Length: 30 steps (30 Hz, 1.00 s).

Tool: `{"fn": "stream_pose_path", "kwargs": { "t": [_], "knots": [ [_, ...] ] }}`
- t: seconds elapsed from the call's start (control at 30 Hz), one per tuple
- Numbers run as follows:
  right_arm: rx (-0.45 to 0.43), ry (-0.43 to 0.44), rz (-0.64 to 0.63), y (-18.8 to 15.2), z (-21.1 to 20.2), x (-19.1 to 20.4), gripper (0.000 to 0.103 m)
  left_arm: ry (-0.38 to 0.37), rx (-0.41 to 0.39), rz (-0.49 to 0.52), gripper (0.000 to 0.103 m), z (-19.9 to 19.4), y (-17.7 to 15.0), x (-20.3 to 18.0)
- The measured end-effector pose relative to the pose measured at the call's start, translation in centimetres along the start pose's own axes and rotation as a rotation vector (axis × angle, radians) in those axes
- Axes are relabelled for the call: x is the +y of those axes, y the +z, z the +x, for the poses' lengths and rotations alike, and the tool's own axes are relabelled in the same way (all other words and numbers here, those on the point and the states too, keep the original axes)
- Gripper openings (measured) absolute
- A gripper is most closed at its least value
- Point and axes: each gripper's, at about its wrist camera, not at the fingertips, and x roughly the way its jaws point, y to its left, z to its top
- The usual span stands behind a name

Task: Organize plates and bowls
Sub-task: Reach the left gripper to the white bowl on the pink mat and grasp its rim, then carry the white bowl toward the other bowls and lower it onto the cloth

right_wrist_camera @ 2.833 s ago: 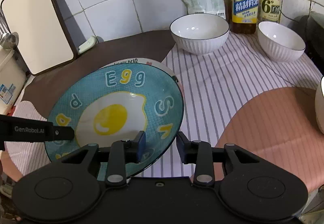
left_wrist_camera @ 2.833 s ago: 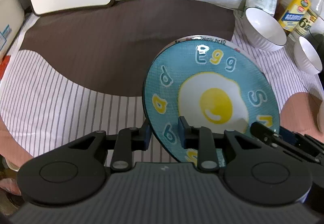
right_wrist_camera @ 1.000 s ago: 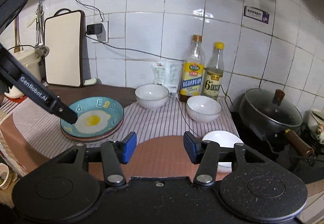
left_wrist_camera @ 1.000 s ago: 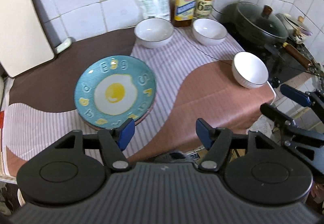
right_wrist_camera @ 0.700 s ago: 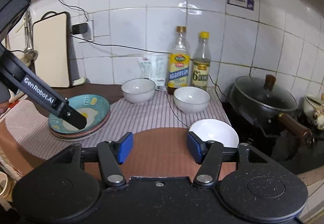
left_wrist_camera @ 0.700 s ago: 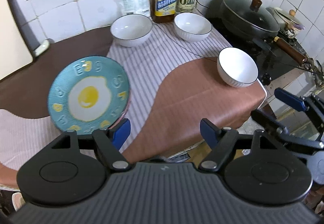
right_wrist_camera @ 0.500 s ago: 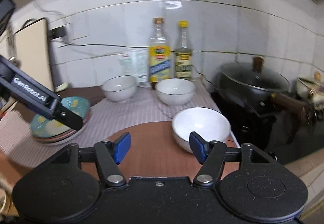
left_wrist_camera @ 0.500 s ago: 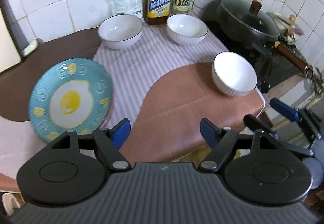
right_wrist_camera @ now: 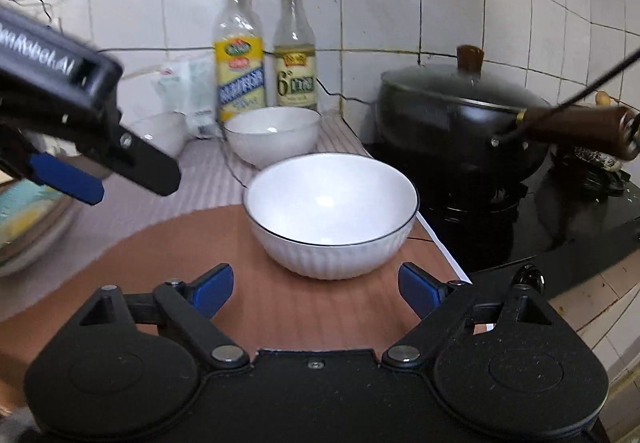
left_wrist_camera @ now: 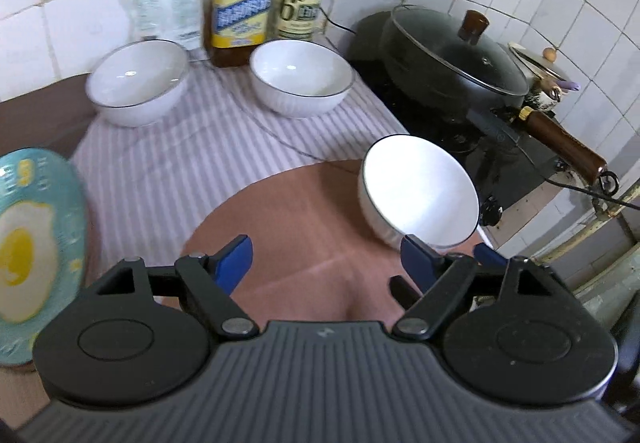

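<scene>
A white bowl (right_wrist_camera: pixel 330 211) stands near the counter's right edge, just ahead of my open, empty right gripper (right_wrist_camera: pixel 316 287); it also shows in the left wrist view (left_wrist_camera: pixel 420 191). My left gripper (left_wrist_camera: pixel 326 263) is open and empty above the counter, left of that bowl, and shows in the right wrist view (right_wrist_camera: pixel 100 175). Two more white bowls (left_wrist_camera: pixel 138 81) (left_wrist_camera: pixel 302 77) stand at the back. The blue egg plate (left_wrist_camera: pixel 34 235) lies stacked on other plates at the far left.
Two bottles (right_wrist_camera: pixel 240 55) (right_wrist_camera: pixel 295 51) and a packet (left_wrist_camera: pixel 160 3) stand against the tiled wall. A black lidded pan (right_wrist_camera: pixel 460 111) with a wooden handle (right_wrist_camera: pixel 580 127) sits on the stove right of the counter. A thin cable (left_wrist_camera: pixel 280 139) runs across the striped cloth.
Both grippers released the egg plate onto the stack, opened wide and swung right toward the bowl at the counter's right edge, which is now closer.
</scene>
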Motion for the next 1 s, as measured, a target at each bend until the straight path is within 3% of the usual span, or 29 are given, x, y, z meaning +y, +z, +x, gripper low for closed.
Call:
{"fn": "stream_pose_path", "kwargs": {
  "t": [0.3,0.47,0.57,0.63,0.7,1.0],
  "knots": [
    [-0.018,-0.006,-0.023,-0.8,3.7,-0.8,0.092,-0.107,0.056,-0.033,0.077,5.4,1.3,-1.1],
    [-0.034,0.014,-0.033,-0.5,4.5,-1.1,0.093,-0.117,0.081,-0.044,0.064,7.2,1.8,-1.4],
    [-0.04,0.018,-0.05,-0.4,5.0,-0.9,0.093,-0.13,0.107,-0.073,0.047,8.1,2.0,-1.2],
    [-0.044,0.021,-0.052,-0.4,5.2,-0.9,0.094,-0.135,0.119,-0.08,0.031,8.5,2.0,-1.1],
    [-0.046,0.022,-0.051,-0.4,5.4,-0.9,0.094,-0.156,0.115,-0.084,0.025,8.7,1.9,-1.0],
    [-0.034,0.021,-0.031,-0.1,5.2,-0.5,0.095,-0.144,0.099,-0.071,0.023,8.2,1.6,-1.2]
  ]
}}
